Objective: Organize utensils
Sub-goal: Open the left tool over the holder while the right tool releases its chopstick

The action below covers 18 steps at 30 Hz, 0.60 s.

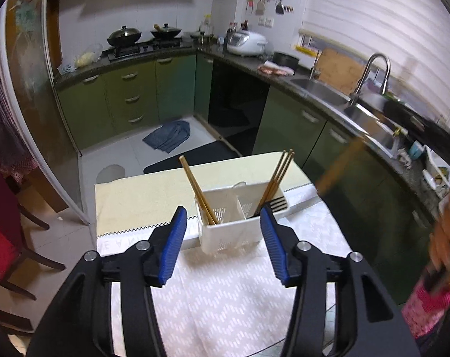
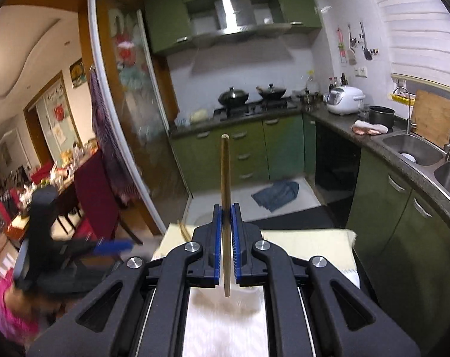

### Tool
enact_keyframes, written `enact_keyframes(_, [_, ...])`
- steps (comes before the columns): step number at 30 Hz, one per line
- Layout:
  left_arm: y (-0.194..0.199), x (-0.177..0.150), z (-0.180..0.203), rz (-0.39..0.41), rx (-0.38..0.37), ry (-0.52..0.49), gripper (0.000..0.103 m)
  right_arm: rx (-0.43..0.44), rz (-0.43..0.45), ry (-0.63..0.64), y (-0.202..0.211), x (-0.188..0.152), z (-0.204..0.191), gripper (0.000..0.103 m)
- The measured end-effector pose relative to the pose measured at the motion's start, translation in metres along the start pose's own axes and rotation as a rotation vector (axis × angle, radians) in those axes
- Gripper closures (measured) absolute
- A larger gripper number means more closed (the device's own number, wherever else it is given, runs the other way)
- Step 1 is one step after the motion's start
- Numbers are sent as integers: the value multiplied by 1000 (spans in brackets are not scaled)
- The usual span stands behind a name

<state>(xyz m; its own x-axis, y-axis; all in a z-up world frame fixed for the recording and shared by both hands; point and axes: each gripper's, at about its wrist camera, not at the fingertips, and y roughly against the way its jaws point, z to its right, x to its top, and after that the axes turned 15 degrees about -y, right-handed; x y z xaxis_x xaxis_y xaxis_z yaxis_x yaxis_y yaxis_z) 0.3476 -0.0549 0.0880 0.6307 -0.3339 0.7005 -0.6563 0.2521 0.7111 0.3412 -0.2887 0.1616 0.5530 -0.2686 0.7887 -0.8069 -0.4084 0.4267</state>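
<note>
White table runner (image 1: pixel 225 291): large pale letters along its near-left edge, seemingly "A N" after a cut-off stroke; the word cannot be made out.
Rice cooker (image 2: pixel 345 99): front panel too small to read.
Wall pictures (image 2: pixel 77 73) by the dining room: blurred, no legible text.

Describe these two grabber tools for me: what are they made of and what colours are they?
Both look alike. The left gripper and right gripper have glossy black plastic frames with cut-out openings, silver round pivot bolts, and two fingers faced with ribbed blue pads. No cables or markings show. A pink sleeve peeks in.
</note>
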Motion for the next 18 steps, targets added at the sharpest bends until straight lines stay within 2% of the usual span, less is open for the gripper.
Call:
enact_keyframes(4, [19,-30,1,65,14,-5,43,-56,20,21,-37,7,-8,96])
enact_keyframes(8, [28,-58,-3,113,11,25,27,-94,-4,34,-76,-9,-2,96])
enact_keyframes(10, [30,-76,-1,135,18,41,24,-112,-22,38,-93,-19,5,96])
enact_keyframes(13, [26,-97,6,156,40,38,10,-125,-50,47,-113,-36,11,96])
enact_keyframes(18, [17,-128,13,175,37,78,6,-140,-88,56,-139,-63,21,96])
